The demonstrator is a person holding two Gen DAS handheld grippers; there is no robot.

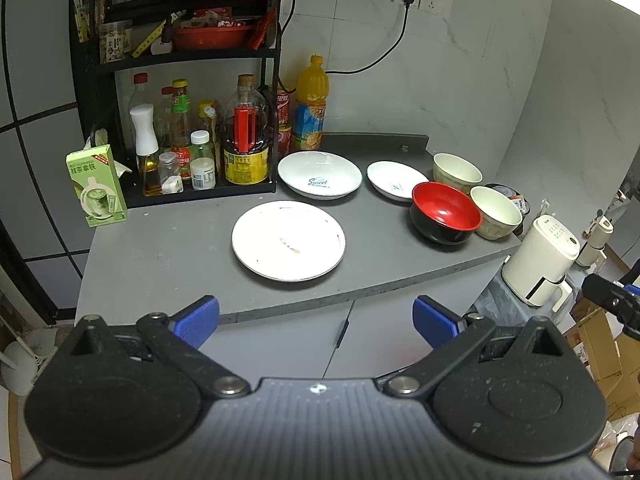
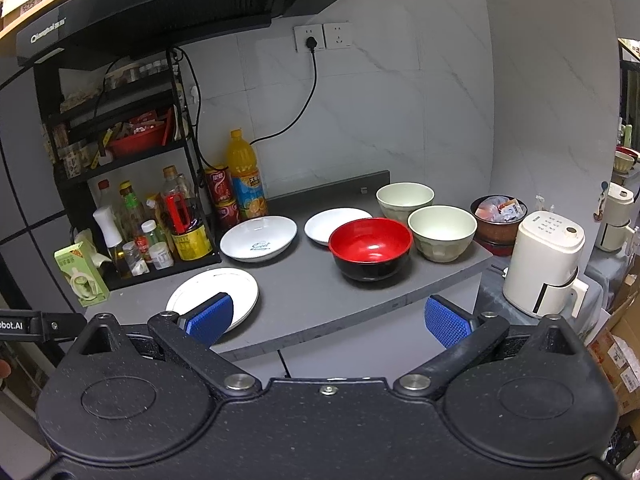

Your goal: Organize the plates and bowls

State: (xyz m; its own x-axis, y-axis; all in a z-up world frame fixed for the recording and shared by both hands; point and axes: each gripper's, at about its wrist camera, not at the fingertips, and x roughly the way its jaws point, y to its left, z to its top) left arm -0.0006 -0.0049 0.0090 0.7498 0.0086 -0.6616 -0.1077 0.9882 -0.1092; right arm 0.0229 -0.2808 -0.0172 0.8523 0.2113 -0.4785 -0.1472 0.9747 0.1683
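On the grey counter (image 1: 160,256) lie a flat white plate (image 1: 289,240) (image 2: 214,292), a deep white plate with "Sweet" lettering (image 1: 320,175) (image 2: 259,238) and a small white plate (image 1: 396,181) (image 2: 332,224). To their right stand a red-and-black bowl (image 1: 445,213) (image 2: 371,248) and two cream bowls (image 1: 456,168) (image 1: 495,212) (image 2: 405,199) (image 2: 442,232). My left gripper (image 1: 316,322) hangs open in front of the counter edge, holding nothing. My right gripper (image 2: 328,318) is open too, its left pad over the flat plate's near rim.
A black rack (image 1: 176,80) with bottles and jars fills the back left, with an orange juice bottle (image 1: 310,104) beside it. A green carton (image 1: 96,186) stands at the left edge. A cream appliance (image 2: 544,264) and a dark snack bowl (image 2: 498,216) sit right of the counter.
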